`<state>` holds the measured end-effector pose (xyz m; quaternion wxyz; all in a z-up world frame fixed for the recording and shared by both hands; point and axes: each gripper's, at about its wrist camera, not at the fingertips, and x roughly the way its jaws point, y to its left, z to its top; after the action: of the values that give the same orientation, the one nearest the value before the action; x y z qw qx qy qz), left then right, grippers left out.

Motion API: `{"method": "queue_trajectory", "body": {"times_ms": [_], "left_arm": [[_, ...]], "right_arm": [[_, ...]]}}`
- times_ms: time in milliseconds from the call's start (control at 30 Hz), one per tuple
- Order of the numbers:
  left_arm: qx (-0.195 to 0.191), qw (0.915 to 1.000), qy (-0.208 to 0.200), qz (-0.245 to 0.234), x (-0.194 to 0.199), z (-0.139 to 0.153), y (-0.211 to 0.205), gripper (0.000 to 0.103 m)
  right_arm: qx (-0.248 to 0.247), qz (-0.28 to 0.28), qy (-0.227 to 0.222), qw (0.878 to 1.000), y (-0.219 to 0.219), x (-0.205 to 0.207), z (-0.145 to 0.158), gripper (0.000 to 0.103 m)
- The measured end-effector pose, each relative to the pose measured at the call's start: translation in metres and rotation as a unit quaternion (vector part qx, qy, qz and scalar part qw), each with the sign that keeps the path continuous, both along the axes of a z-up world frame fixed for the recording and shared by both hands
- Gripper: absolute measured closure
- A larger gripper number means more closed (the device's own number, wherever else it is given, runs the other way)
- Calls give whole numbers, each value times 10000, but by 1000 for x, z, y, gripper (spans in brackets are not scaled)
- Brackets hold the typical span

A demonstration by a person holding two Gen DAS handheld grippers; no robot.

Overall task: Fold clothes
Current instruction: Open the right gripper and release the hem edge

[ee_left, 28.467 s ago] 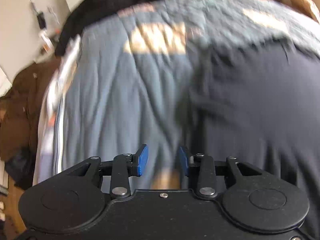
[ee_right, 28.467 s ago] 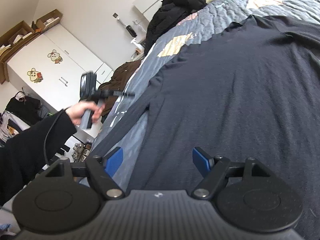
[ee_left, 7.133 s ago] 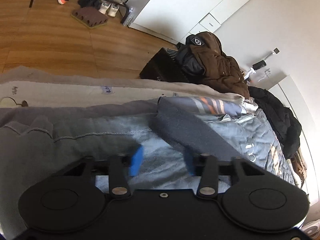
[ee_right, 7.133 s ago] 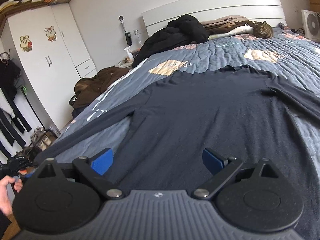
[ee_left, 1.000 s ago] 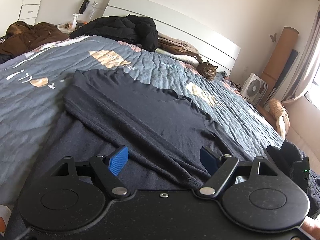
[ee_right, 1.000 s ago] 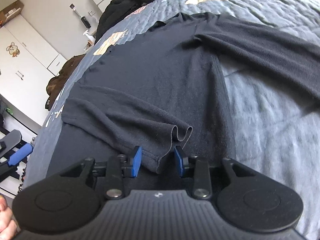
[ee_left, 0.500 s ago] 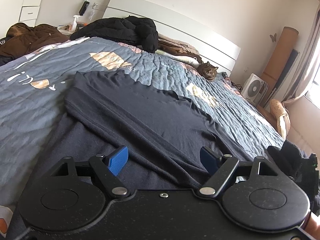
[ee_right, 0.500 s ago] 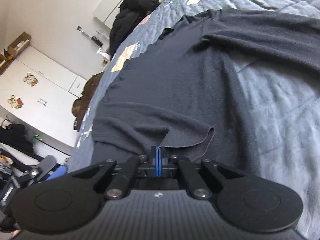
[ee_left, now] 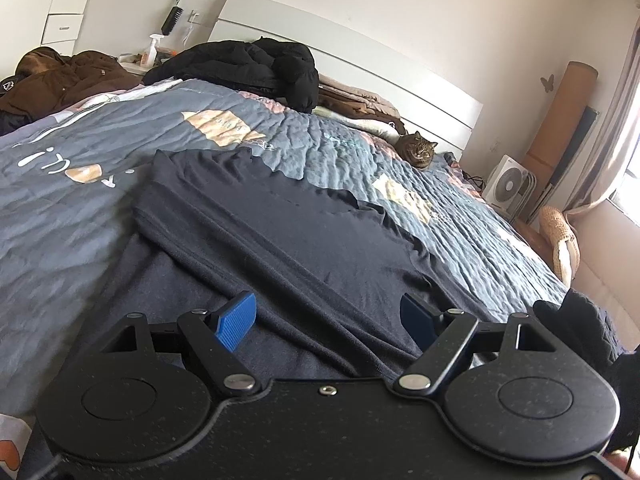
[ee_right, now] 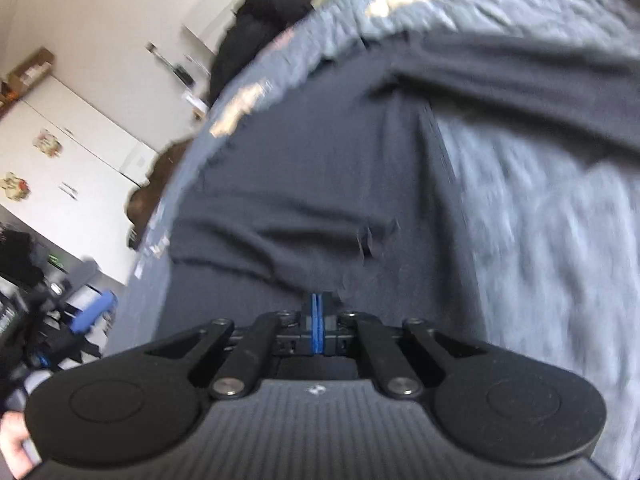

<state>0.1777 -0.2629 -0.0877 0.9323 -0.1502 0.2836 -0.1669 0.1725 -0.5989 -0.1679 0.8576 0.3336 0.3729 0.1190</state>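
Observation:
A dark navy long-sleeved shirt [ee_left: 280, 240] lies spread on the blue-grey quilted bed [ee_left: 80, 152], its left sleeve [ee_left: 248, 256] folded across the body. My left gripper [ee_left: 328, 316] is open and empty, low over the shirt's lower part. In the right wrist view, which is blurred, my right gripper [ee_right: 318, 312] is shut on the folded sleeve's cuff end [ee_right: 320, 256] of the shirt [ee_right: 328, 152]. The other sleeve [ee_right: 520, 80] stretches out to the right.
A black jacket [ee_left: 256, 64] and folded blankets lie by the white headboard. A tabby cat [ee_left: 418, 150] sits at the head of the bed. A brown coat [ee_left: 60, 80] lies far left. A white fan [ee_left: 508, 188] stands right. A white wardrobe [ee_right: 72, 160] stands beyond the bed's left side.
My right gripper closed from open onto the sleeve's cuff end and now moves fast, blurring its view. My left gripper stayed open and nearly still.

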Motion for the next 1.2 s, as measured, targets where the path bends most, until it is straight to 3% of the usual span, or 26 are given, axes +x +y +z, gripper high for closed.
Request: {"method": "queue_trajectory", "body": {"times_ms": [200,533,833,1200], "left_arm": [[27,10000,-4,-22,1,0,-1,24],[98,9998,157,-36,6,-6,-2,24],[225,9995,129,-189,3,-8,-8,24],[249,9994,154,-200,3,-9,-10,24]], "right_arm": [[-94,-12,-96,9999,-3,17,-4,95],[31,-55,318,9995,-6,34,-31,92],[21,-110,428,9990,-11,35,-30,74],[663,-104,478,9966,-10,42,-43,70]]}}
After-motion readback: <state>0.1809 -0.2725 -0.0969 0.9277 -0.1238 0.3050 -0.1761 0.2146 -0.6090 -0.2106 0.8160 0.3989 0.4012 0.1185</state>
